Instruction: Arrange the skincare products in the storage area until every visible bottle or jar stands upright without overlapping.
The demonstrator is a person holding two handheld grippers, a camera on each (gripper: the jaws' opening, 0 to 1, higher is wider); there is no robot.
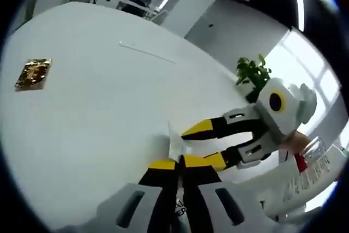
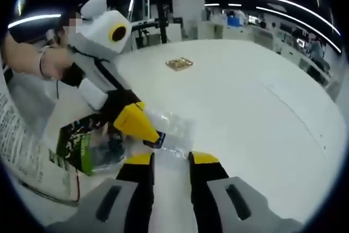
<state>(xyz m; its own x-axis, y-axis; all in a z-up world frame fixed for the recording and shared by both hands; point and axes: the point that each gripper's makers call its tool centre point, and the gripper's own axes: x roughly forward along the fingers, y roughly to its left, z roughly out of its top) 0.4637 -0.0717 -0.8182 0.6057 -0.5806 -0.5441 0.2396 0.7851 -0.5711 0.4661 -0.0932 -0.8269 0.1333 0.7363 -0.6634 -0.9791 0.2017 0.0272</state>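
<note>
I am seeing one clear plastic bottle [image 2: 170, 130] lying on its side on the white surface [image 2: 245, 107], with the left tongs [image 2: 146, 132] clamped on its near end. Its dark green label [image 2: 82, 147] is blurred and I cannot read it. My right tongs [image 2: 172, 159] are standing apart just short of the bottle. In the left gripper view the bottle is mostly hidden behind both tongs. One small gold square packet [image 1: 34, 73] is lying well apart.

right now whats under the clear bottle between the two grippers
The clear bottle lies on its side on the bare white table, with the left gripper clamping it. A green packet sits beside it; the gripper covers its contact patch.
</note>
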